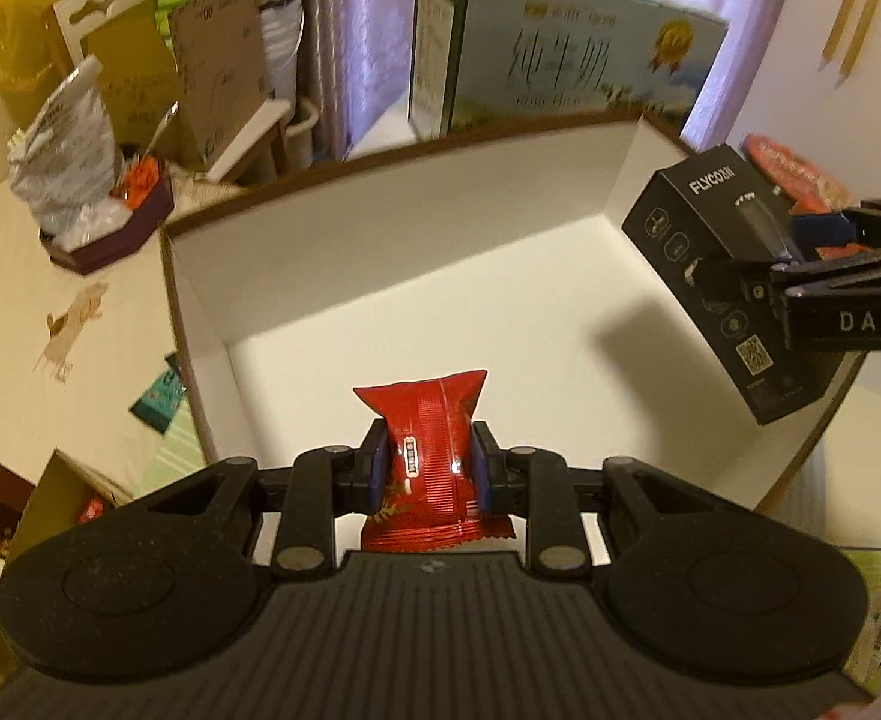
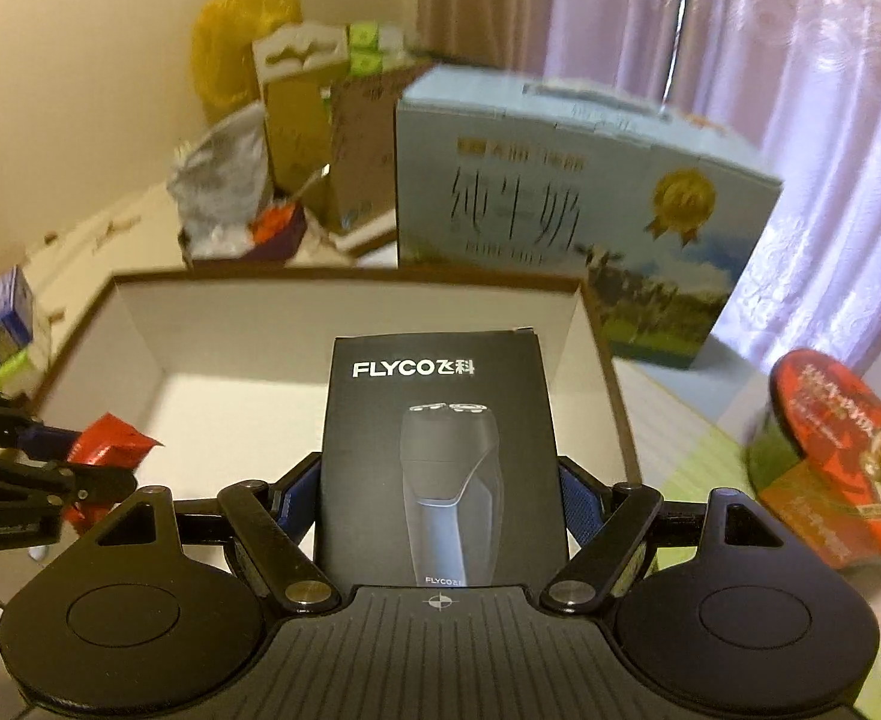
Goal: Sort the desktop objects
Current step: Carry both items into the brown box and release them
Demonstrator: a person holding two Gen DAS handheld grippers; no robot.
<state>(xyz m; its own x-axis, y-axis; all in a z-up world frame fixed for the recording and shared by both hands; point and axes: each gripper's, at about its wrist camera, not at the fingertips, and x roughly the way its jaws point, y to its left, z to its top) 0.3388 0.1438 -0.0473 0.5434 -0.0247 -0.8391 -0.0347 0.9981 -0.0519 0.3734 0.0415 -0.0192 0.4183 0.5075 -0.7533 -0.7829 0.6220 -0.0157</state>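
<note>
Two tongs are hanging over a large open cardboard box with white inner walls (image 1: pixel 416 222). The left tongs (image 1: pixel 429 461) are pinching a small crinkled red foil snack packet (image 1: pixel 425 420) between narrow blue pads, above the box floor. The right tongs (image 2: pixel 440 489), spread wide, are gripping a black rectangular FLYCO shaver carton (image 2: pixel 440 420) by its sides, above the box's right-hand wall as the left tongs' camera sees it.

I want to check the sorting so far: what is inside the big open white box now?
The open white box shows only bare white floor. The red snack packet and black shaver box hang above it, gripped, and hide some floor beneath them.
</note>
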